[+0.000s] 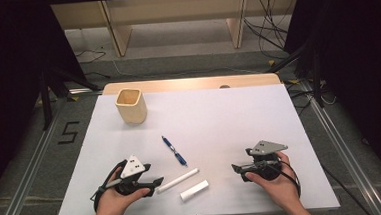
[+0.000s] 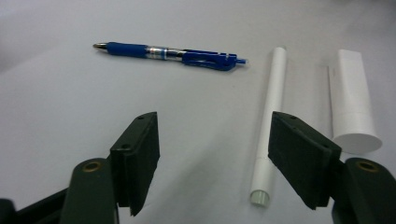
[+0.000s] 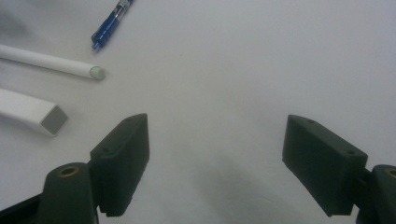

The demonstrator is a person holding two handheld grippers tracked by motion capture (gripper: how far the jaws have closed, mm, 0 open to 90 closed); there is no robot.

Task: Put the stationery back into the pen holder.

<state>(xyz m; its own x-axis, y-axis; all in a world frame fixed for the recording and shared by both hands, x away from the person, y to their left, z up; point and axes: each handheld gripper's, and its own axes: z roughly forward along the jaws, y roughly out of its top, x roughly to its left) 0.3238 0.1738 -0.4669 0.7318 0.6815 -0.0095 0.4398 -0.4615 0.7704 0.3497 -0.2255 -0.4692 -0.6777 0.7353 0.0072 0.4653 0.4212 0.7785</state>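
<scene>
A blue pen (image 1: 174, 150) lies in the middle of the white sheet (image 1: 209, 116). Nearer the front lie a thin white stick (image 1: 178, 180) and, just beyond it, a shorter, thicker white bar (image 1: 194, 190). My left gripper (image 1: 158, 182) rests at the front left, its tips at the stick's near end. In the left gripper view my left gripper (image 2: 214, 119) is open; the stick (image 2: 271, 116) lies just inside the right jaw, with the bar (image 2: 352, 107) outside it and the pen (image 2: 168, 53) farther off. My right gripper (image 1: 235, 169) at the front right is open over bare sheet, and it (image 3: 215, 121) holds nothing.
A pale wooden cup (image 1: 131, 105) stands upright at the back left of the sheet. In the right gripper view the stick (image 3: 51, 62), the bar (image 3: 28, 111) and the pen's tip end (image 3: 109, 23) lie off to the left. Dark floor and cables surround the table.
</scene>
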